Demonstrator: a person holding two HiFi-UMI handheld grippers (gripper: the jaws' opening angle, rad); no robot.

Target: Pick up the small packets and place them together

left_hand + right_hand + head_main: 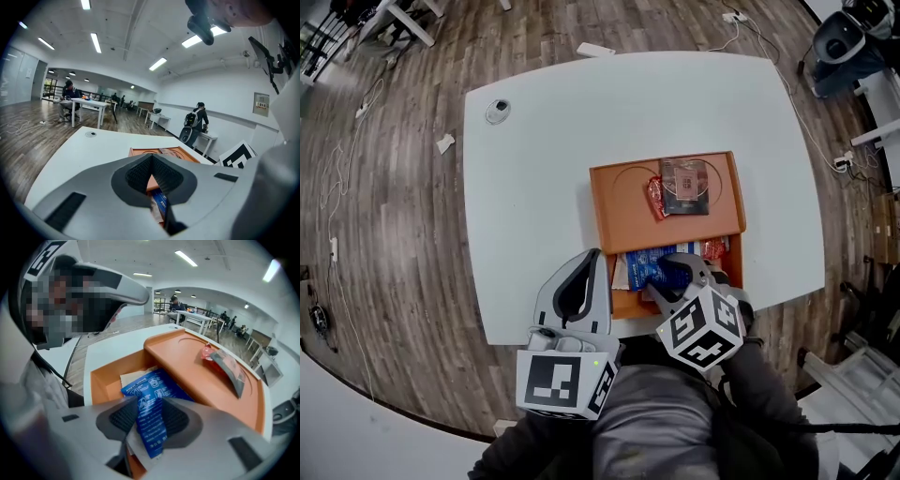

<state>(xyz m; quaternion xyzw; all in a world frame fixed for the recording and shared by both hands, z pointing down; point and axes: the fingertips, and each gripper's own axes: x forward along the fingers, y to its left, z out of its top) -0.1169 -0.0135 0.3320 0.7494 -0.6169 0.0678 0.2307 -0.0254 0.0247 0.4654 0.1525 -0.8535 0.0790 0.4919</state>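
Right gripper [149,422] jaws tight on blue packet [151,389]; left gripper [153,178] jaws together.

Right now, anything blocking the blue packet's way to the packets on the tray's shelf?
Nothing visible. Right gripper grips the blue packet; only bare orange shelf separates it from red packet and brown packet.

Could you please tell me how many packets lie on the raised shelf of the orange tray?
2: a red packet on the left and a dark packet partly over it on the right. Others sit lower in the orange tray, some perhaps hidden.
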